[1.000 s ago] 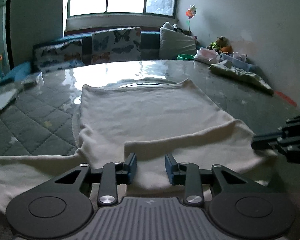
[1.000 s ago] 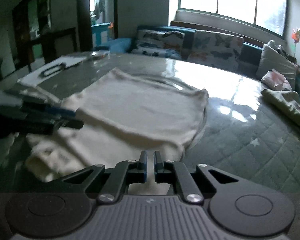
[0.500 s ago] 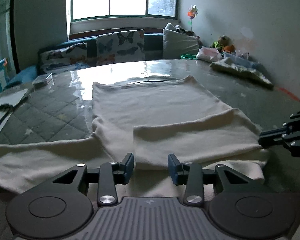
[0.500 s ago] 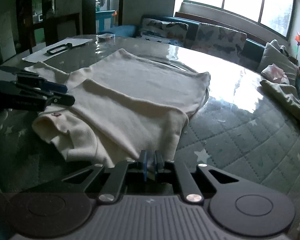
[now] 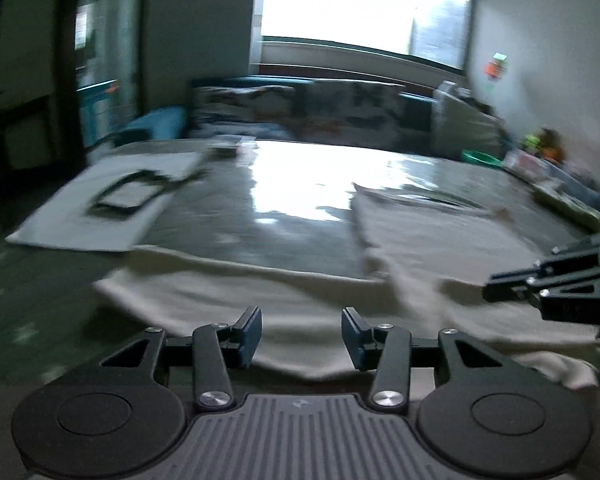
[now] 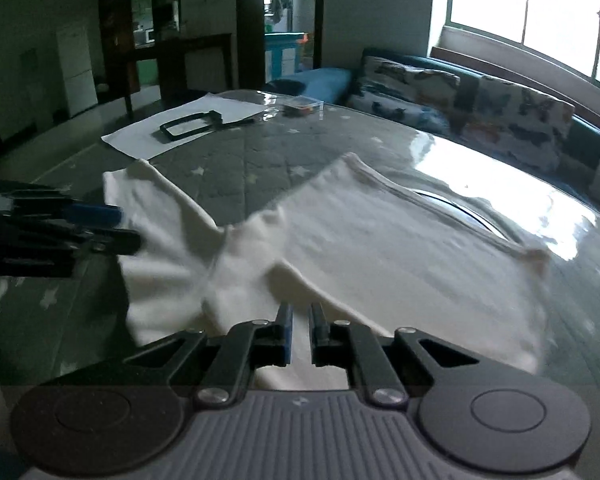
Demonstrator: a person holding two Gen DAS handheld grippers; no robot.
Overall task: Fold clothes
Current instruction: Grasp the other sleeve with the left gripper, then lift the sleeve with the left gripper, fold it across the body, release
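Left wrist view, blurred. Far left on the surface [image 5: 300,216], a quilted grey-green top under a glossy clear cover: white paper sheet [image 5: 96,216] with a black rectangular frame-like thing [image 5: 130,196] lying on it. Cream garment [image 5: 284,300] spread flat across the near half of the surface, its long left sleeve reaching out toward the paper, not touching it as far as the blur lets me tell. Left gripper [image 5: 301,334] at bottom centre, jaws apart and just been opening, cloth lying under and beyond the gap, pads not pressing on it, so released. Right of that, the body of the garment runs back toward the window glare. Right gripper [image 5: 496,290] enters from the right edge just above the cloth.

Right wrist view, sharper. Left gripper [image 6: 116,226] comes in from the left edge, blue pads visible, hovering over the sleeve end. Same paper sheet [image 6: 148,138] and black frame [image 6: 190,126] further back. Garment [image 6: 380,248] in the middle, sleeve fanned out to the left, a raised fold ridge running down toward the camera. Right gripper [image 6: 298,330] at bottom centre, jaws nearly together, clenched on a pinch of the garment's near edge. Far right: butterfly-print cushions [image 6: 500,120] on a teal sofa [image 6: 324,78] behind the surface.
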